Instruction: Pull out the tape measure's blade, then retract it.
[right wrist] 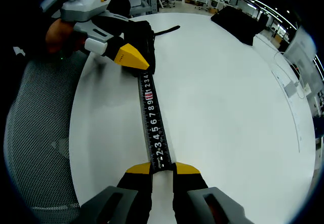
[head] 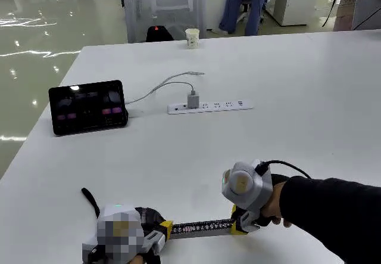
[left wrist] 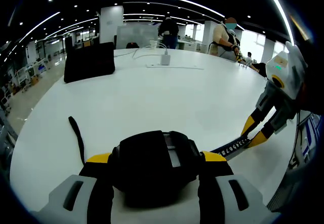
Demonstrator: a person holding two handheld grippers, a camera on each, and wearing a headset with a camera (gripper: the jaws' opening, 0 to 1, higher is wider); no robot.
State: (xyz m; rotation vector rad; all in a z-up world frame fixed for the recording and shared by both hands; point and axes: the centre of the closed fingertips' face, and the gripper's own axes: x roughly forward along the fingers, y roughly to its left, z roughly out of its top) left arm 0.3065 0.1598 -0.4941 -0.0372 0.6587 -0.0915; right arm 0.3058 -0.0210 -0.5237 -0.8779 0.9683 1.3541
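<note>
Left tool (head: 162, 230) lies low at the person's left, its jaws clamped on either side of the tape measure case (left wrist: 152, 169). Right tool (head: 239, 226) – gripped by a hand (head: 275, 208) in a dark sleeve (head: 333, 215) – points leftward, jaws pinched on the blade (right wrist: 153, 118).

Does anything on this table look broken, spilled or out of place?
Nothing stands out. The blade runs straight from the tape measure in the left gripper to the right gripper; the paper cup stands upright.
</note>
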